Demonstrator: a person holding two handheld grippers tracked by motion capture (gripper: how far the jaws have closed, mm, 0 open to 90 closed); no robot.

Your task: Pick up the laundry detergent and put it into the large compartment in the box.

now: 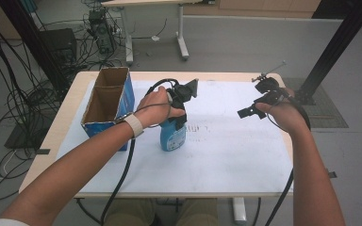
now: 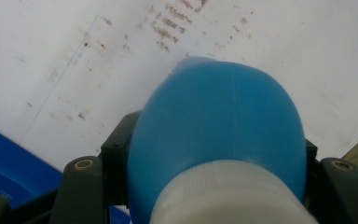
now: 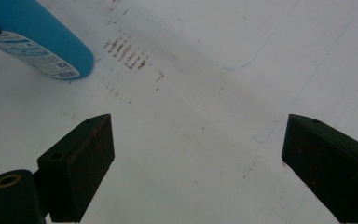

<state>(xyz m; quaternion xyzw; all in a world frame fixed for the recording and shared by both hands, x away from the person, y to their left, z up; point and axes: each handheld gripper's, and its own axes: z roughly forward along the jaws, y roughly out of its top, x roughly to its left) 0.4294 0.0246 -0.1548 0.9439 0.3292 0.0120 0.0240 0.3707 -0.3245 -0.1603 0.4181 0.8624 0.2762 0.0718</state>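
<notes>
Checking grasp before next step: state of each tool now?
Left tool: closed on the blue bottle.
Right tool: open, holding nothing, above the white mat.

A lab or test room is indicated: cable bundles (image 1: 9,94) are strewn over the grey floor (image 1: 245,42), black rig posts (image 1: 339,47) are stood beside the table (image 1: 66,117), and electronic equipment (image 1: 99,28) is left on the floor.

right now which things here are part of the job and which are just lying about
In the job:
- blue bottle, upright on the white mat
- left gripper, shut on the bottle just below its white cap
- right gripper, open, nothing between its jaws

Lying about:
- open cardboard box, beside the bottle, possibly its destination
- cables on the floor
- second table behind
</notes>
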